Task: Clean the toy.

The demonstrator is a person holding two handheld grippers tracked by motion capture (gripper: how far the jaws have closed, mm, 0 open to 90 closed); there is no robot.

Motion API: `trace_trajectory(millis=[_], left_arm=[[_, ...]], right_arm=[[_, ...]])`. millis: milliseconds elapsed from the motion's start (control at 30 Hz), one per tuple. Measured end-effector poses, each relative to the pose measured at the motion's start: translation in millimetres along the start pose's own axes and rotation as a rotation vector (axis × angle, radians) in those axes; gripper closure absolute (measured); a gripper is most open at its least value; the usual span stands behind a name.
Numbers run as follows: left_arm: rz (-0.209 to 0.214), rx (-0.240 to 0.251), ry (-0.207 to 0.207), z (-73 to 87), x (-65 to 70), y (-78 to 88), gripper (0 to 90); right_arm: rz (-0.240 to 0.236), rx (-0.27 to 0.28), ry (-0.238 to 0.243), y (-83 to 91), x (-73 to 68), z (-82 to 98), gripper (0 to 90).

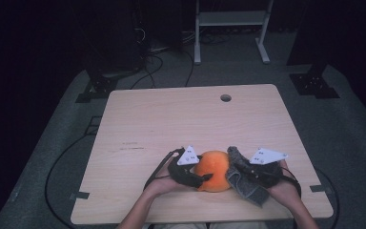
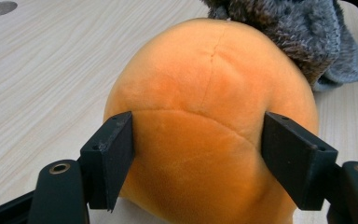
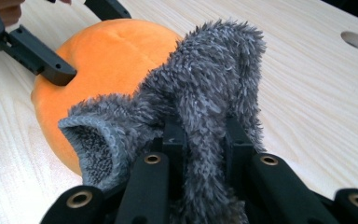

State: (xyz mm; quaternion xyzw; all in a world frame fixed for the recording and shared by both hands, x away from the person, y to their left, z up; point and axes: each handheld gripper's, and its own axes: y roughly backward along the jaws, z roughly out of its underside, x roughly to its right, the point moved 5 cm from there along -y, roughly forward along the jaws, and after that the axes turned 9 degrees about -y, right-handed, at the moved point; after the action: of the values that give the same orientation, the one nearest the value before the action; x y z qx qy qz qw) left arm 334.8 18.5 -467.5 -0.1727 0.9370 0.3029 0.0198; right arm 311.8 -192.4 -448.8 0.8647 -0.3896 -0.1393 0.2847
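Left gripper (image 2: 198, 154) pinches the orange plush ball (image 2: 209, 121); right gripper (image 3: 205, 144) is clamped on the grey fuzzy cloth (image 3: 205, 88). Hold the ball steady and drape the cloth over it.

- The plush ball (image 2: 209, 126) is bright orange, with faint stitched seams.
- The fuzzy cloth (image 3: 205, 93) is dark grey.
- The table (image 1: 171, 119) is pale wood-grain, with one round hole (image 1: 226, 98) near its far edge.
- Both grippers' jaws are black.
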Motion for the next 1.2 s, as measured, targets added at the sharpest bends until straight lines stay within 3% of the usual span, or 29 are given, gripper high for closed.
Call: trace_trajectory(millis=[167, 267, 467, 867, 1200], left_arm=[[-0.008, 0.098, 0.006, -13.6, -0.9, 3.2, 14.6], [-0.016, 0.042, -0.011, -9.9, 2.8, -3.7, 15.9], [-0.016, 0.008, -0.008, -2.7, 1.8, -1.9, 22.7], [0.005, -0.005, 0.008, 3.6, -1.8, 0.8, 23.3], [0.016, -0.020, 0.011, 7.9, -3.9, 3.8, 23.3]], right_arm=[[0.003, 0.002, 0.002, -1.0, -0.8, 1.5, 74.8], [0.004, 0.007, 0.022, -1.1, -3.7, -0.3, 74.8], [-0.013, 0.016, 0.015, -0.1, -4.2, -1.2, 74.6], [-0.030, 0.006, -0.017, -1.4, 0.8, 4.7, 74.5], [-0.001, -0.027, -0.038, -3.5, 11.1, 11.8, 74.3]])
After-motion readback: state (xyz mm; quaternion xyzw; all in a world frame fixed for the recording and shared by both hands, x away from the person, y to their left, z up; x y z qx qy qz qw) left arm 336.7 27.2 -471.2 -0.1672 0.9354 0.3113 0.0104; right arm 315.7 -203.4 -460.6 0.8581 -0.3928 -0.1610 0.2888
